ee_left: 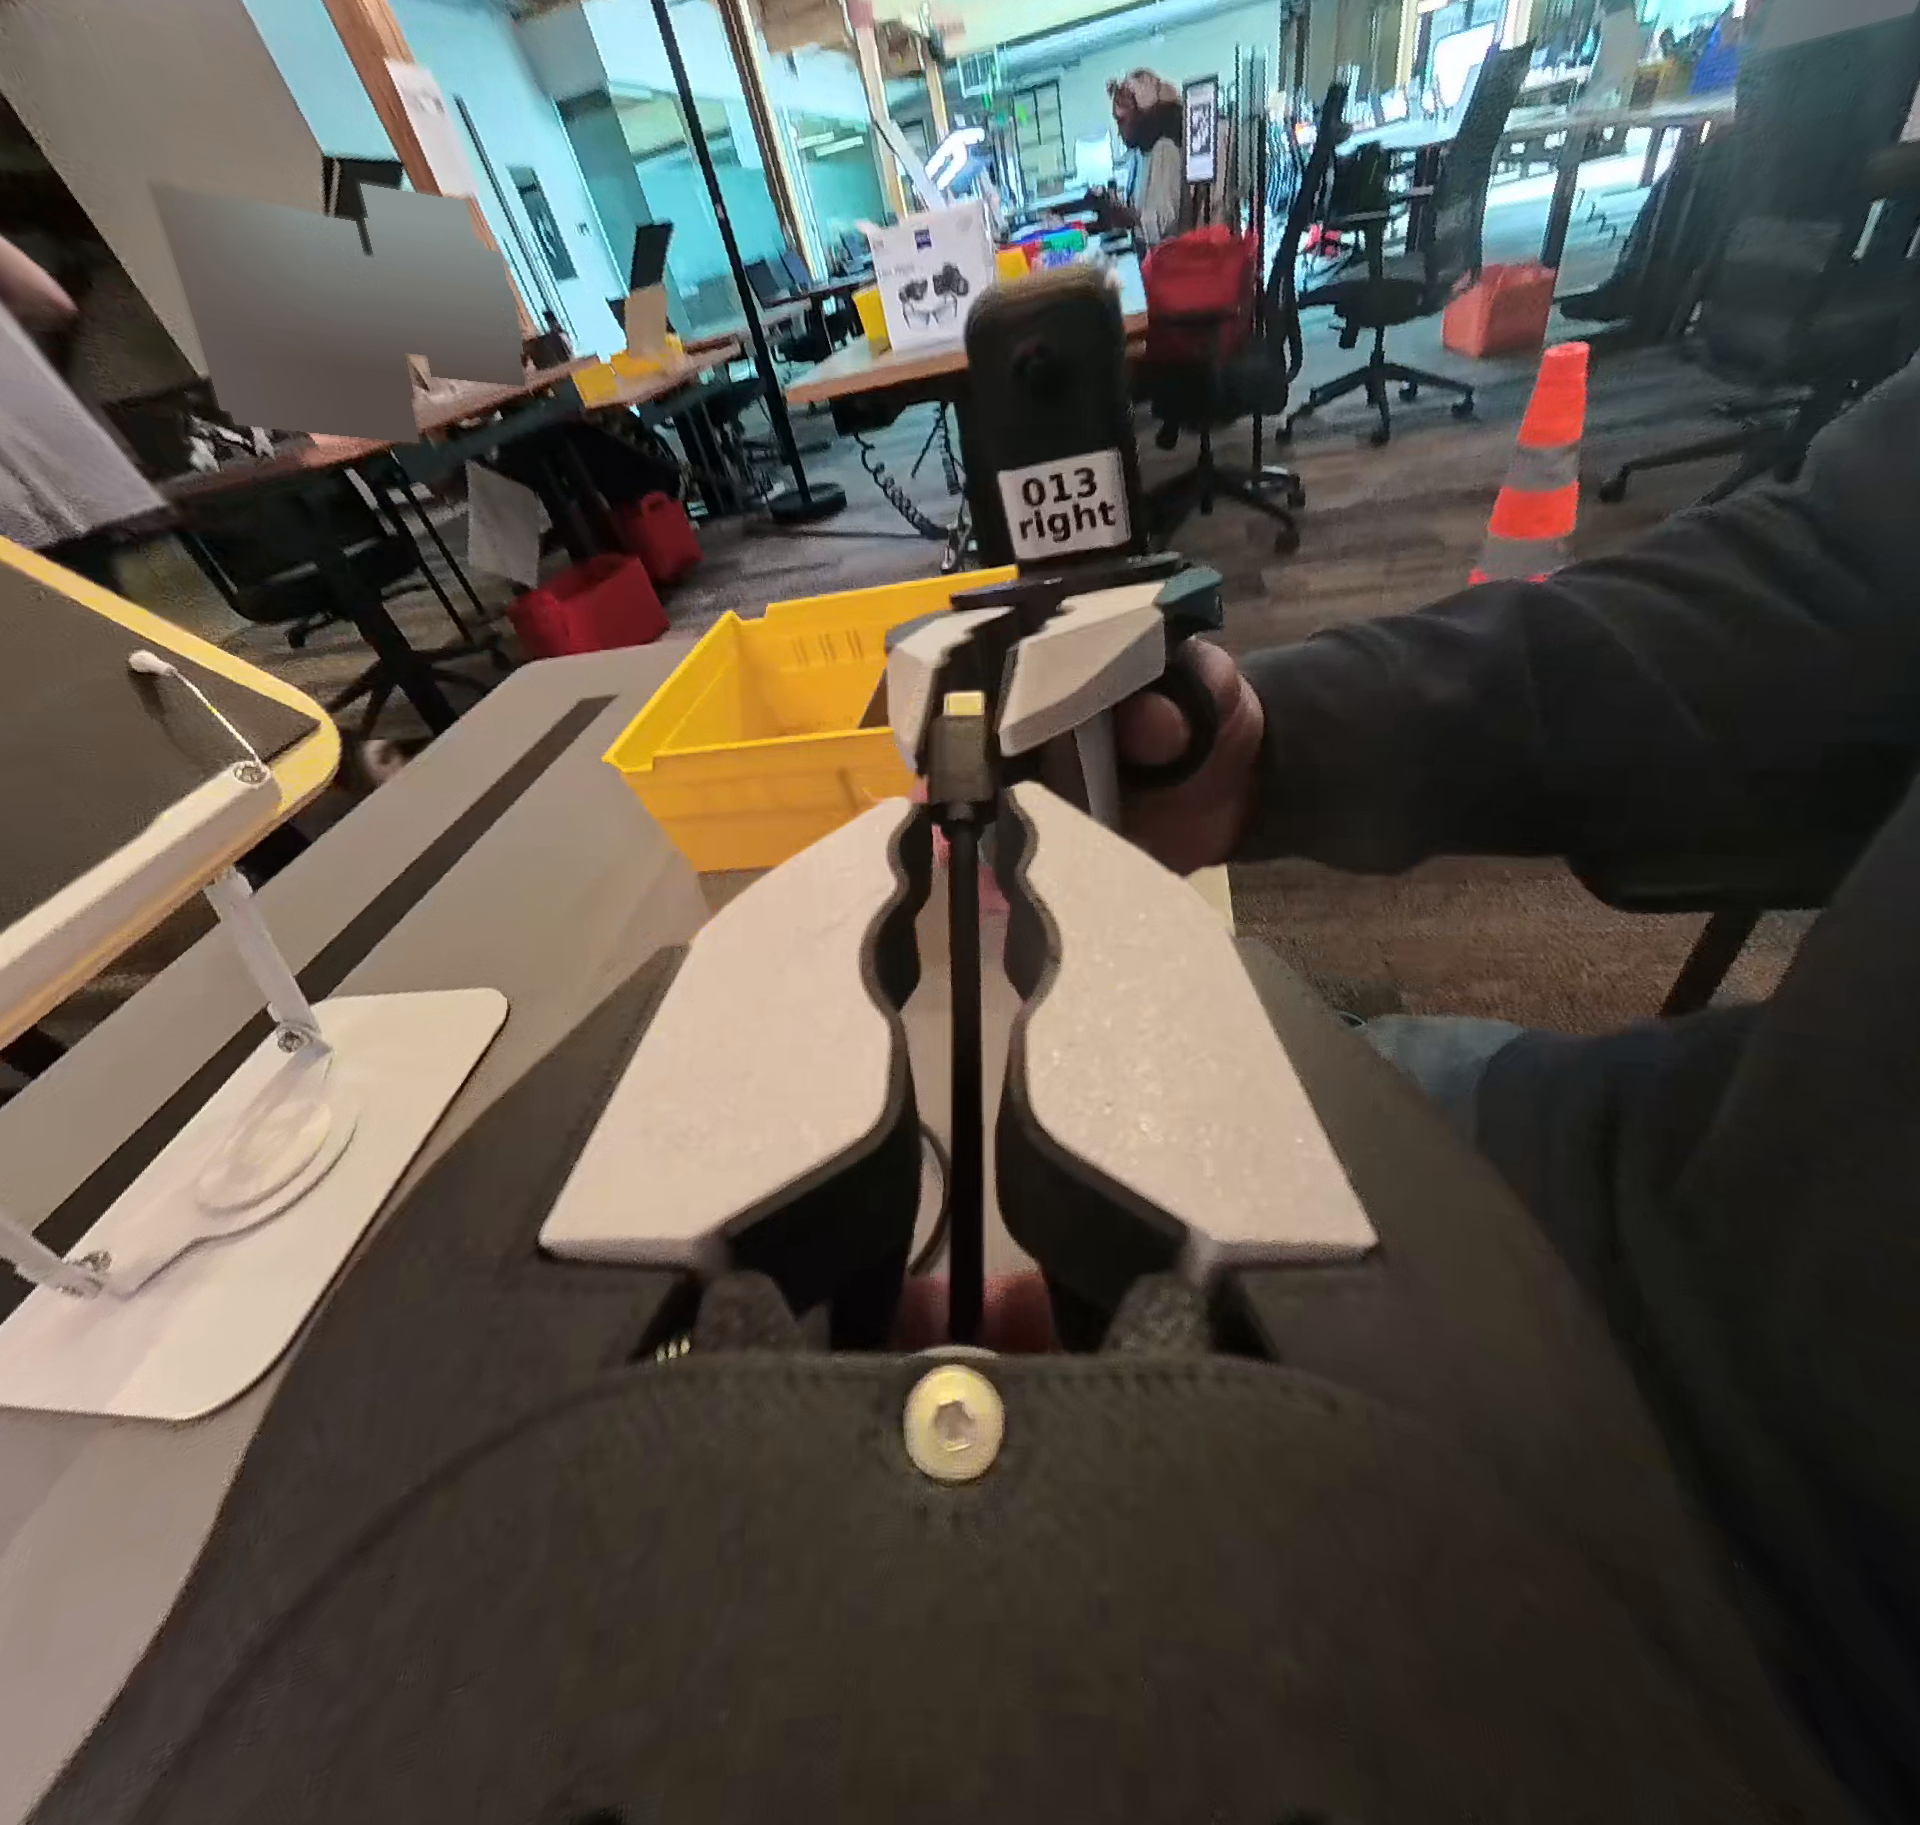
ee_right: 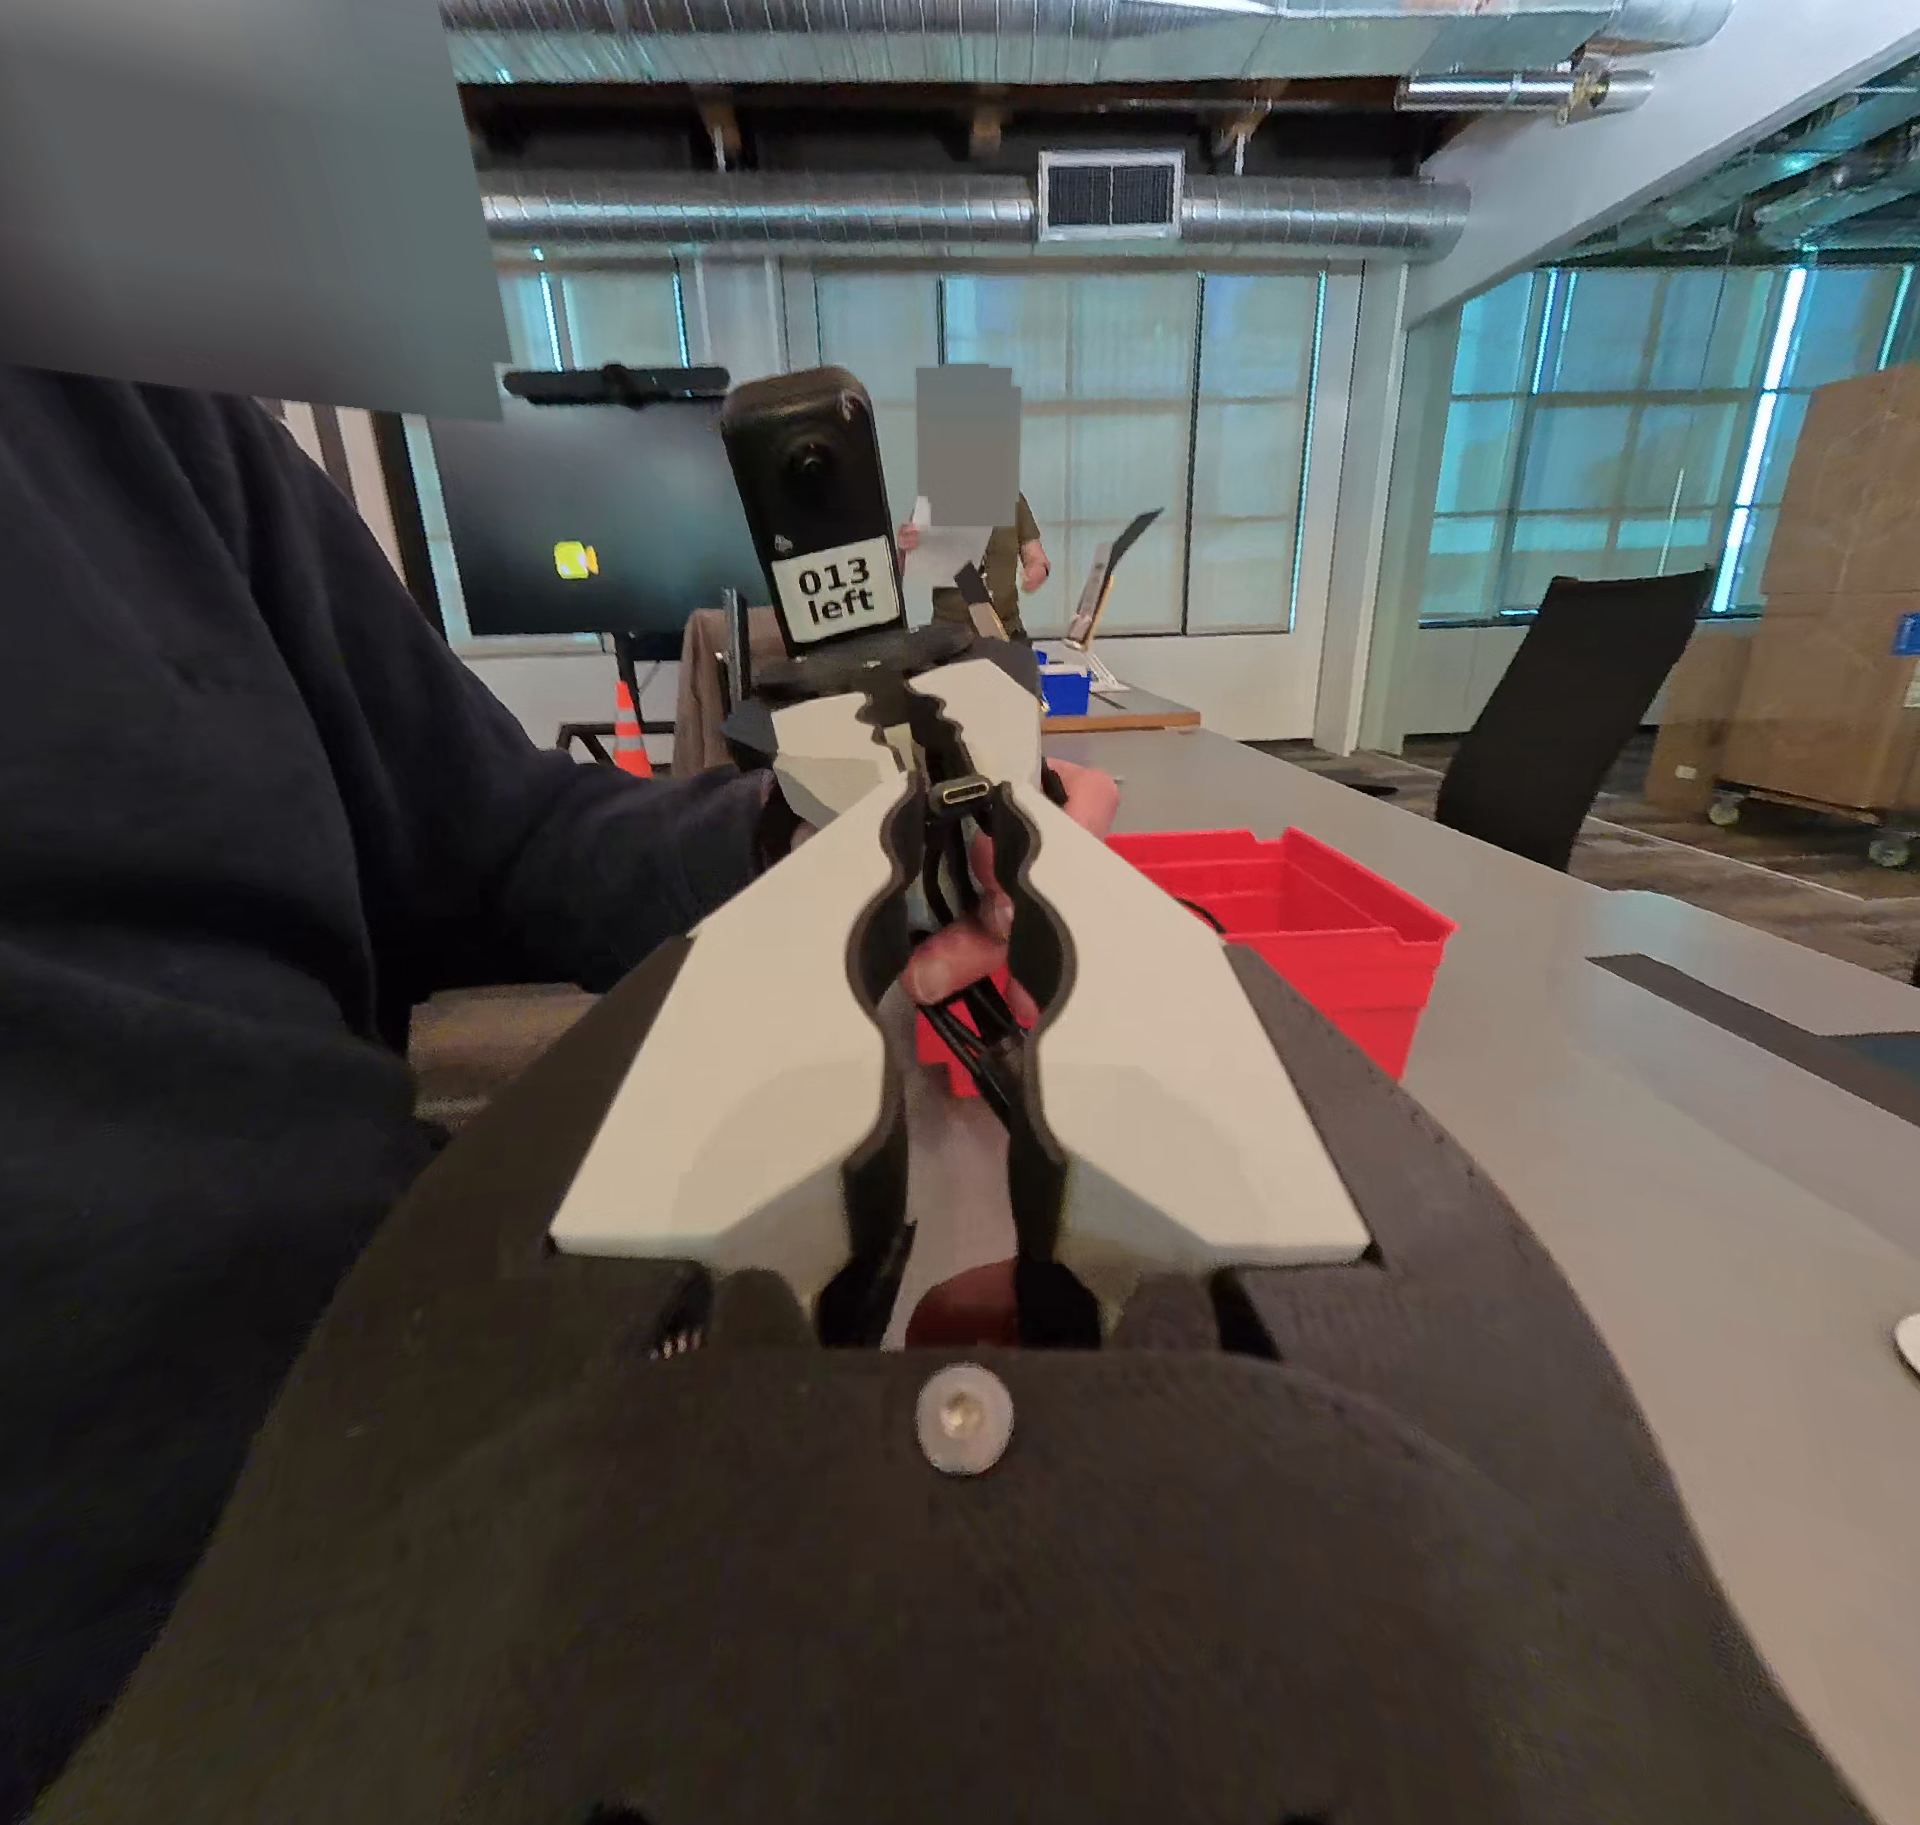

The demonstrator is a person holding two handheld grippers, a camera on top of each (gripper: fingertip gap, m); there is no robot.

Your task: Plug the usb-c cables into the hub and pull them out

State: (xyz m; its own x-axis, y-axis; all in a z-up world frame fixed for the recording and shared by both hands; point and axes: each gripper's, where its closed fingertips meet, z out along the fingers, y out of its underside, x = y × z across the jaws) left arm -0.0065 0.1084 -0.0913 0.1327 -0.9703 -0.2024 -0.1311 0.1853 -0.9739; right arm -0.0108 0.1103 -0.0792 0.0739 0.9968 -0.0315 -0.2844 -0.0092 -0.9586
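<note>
You hold 2 tools tip to tip above the grey bench (ee_left: 499,902). Your left hand-held gripper (ee_left: 961,819) is clamped on a black usb-c cable (ee_left: 964,1048), its plug (ee_left: 960,752) upright at the fingertips. Your right hand-held gripper (ee_right: 961,804) pinches the same plug, metal end facing the camera. A yellow bin (ee_left: 748,747) and a red bin (ee_right: 1320,934) sit behind.

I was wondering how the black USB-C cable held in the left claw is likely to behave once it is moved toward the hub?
The cable is thin, so it would probably flop and trail rather than stay straight. Its plug looks rigid, so it should probably stay aimed while the left claw pinches just behind it. It seems light, and the narrow cord might slip if pulled.
</note>
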